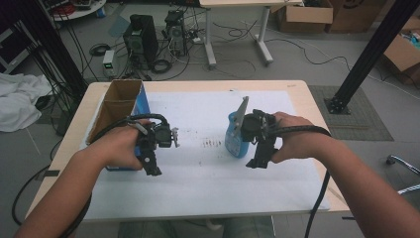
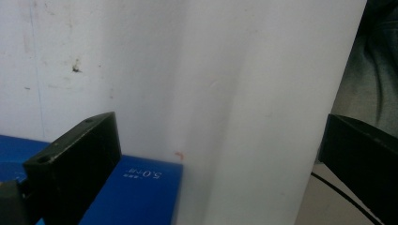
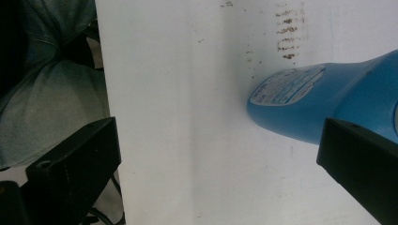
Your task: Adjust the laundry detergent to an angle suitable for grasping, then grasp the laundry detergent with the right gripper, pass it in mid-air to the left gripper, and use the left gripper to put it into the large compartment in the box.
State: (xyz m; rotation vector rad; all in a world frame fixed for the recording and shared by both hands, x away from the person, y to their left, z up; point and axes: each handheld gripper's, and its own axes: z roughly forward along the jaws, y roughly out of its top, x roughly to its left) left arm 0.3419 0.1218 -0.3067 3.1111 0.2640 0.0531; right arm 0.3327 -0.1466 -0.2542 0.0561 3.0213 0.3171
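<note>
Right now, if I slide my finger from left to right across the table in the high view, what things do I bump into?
Cardboard box → left gripper → brown smudges on the white mat → blue bottle → right gripper.

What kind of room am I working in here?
Probably a lab or workshop: computer towers with loose cables on the floor, cardboard boxes stacked behind, and a black metal frame post beside the table.
</note>
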